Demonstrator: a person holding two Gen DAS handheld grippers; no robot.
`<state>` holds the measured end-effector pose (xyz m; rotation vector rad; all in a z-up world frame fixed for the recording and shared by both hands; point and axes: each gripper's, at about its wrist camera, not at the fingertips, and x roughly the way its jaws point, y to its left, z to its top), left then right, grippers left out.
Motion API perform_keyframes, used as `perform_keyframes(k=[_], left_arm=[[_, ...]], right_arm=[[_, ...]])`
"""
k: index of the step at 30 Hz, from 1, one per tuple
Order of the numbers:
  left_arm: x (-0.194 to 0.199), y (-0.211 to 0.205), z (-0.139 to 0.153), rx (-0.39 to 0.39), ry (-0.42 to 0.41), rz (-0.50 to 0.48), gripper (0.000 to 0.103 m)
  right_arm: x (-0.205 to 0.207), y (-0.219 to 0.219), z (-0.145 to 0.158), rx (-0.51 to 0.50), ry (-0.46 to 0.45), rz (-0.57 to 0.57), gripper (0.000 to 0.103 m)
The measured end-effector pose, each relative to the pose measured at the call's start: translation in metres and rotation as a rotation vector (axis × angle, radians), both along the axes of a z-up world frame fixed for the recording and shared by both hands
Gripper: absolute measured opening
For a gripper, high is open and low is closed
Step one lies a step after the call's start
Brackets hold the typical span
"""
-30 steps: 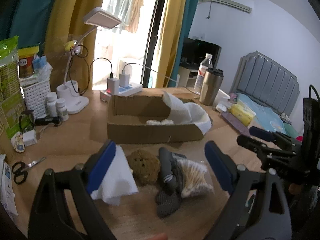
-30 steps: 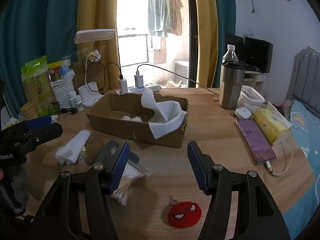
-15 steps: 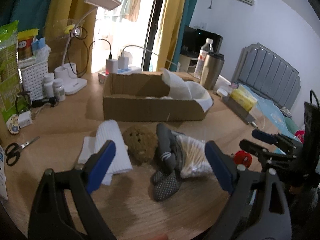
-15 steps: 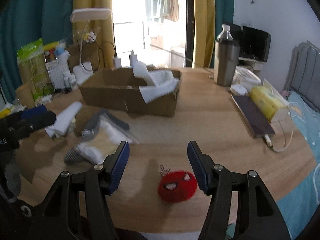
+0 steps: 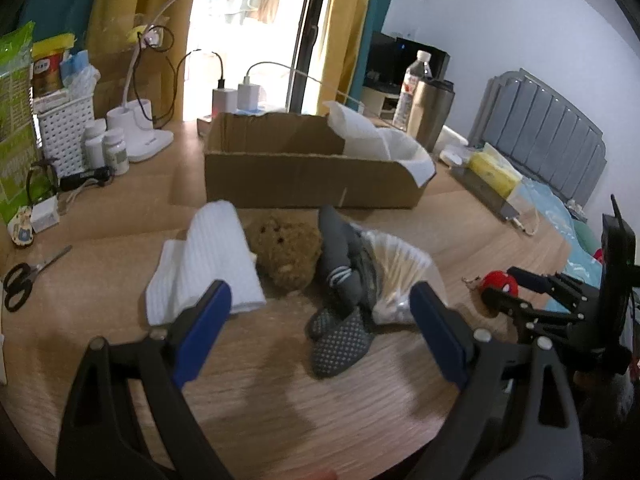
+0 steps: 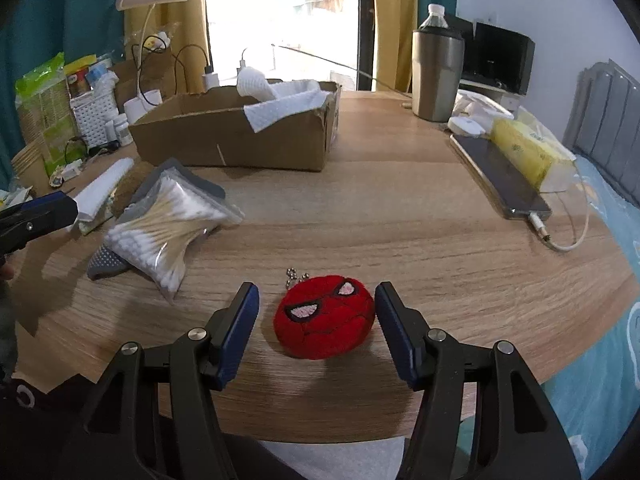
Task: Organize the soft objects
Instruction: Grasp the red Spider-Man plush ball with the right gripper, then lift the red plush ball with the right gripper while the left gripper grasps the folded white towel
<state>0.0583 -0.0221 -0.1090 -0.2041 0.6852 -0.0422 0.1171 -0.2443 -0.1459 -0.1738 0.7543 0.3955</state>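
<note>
Jaws apart, wooden table (image 6: 400, 216), cardboard box (image 6: 240, 136), yellow curtains (image 6: 164, 20), grey headboard (image 5: 540, 128)

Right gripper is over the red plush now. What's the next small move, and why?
Probably lower slightly and close. The right gripper is open with the red plush lying on the table between its fingers, untouched.

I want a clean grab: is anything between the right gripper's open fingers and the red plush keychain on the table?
Nothing visible. The right gripper is open, its pads flanking the red plush keychain without touching it; only bare table lies around it.
</note>
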Motion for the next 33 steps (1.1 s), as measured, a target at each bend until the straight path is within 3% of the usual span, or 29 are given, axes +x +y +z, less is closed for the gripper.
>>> perform_keyframes(k=[4,5,6,21,33], left_arm=[[0.003,0.004,-0.004,-0.002,0.014,0.009,0.092],[0.004,0.004,-0.005,-0.002,0.017,0.011,0.092],[0.005,0.006,-0.007,-0.003,0.023,0.015,0.092],[0.022,0.033,-0.015,0.014,0.058,0.074,0.092],[0.024,0.055,-0.009,0.039,0.02,0.105,0.091]], right_arm=[[0.003,0.004,-0.007,-0.009,0.012,0.008,0.06],[0.004,0.005,-0.008,-0.008,0.017,0.012,0.05],[0.005,0.006,-0.008,-0.01,0.014,0.011,0.047],[0.022,0.032,0.019,0.042,-0.039,0.052,0.046],[0.025,0.066,0.032,0.029,-0.059,0.097,0.046]])
